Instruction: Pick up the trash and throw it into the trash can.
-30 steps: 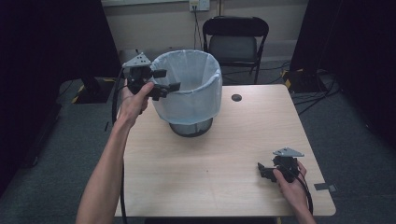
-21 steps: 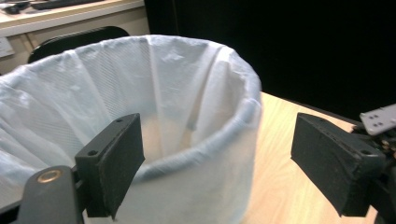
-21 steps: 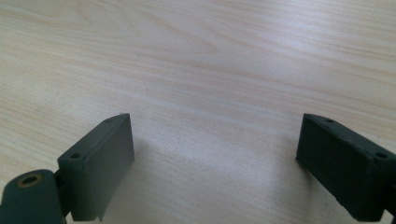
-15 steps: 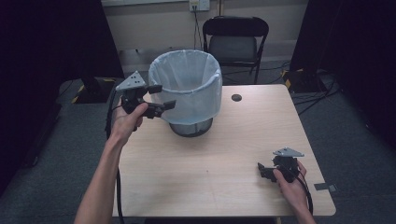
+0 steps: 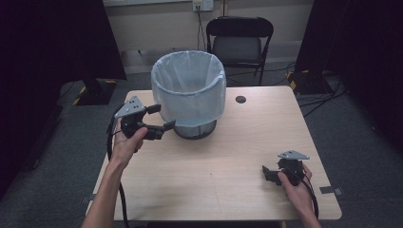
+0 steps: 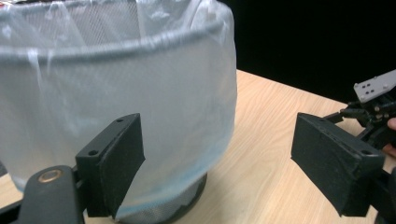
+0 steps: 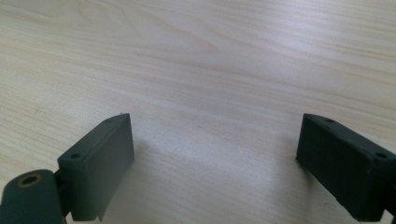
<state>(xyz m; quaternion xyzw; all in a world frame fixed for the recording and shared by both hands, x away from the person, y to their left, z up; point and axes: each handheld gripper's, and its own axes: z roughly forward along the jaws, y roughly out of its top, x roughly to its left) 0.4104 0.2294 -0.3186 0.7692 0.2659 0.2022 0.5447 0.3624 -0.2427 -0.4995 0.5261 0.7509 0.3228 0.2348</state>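
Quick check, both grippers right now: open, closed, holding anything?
Left gripper: open, empty, beside the lined bin.
Right gripper: open, empty, low over the table.

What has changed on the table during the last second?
The left gripper, open and holding nothing, came down from the bin's rim and toward the person, now beside the bin low on its wall. The right gripper stayed on the table; the bin did not move.

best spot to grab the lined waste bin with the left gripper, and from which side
Grip the rim of the waste bin on its left, nearest the left gripper, one jaw inside and one outside. The bin stands upright with an open top, and its body looks too wide for the open jaws; the white liner folded over the rim may slip.
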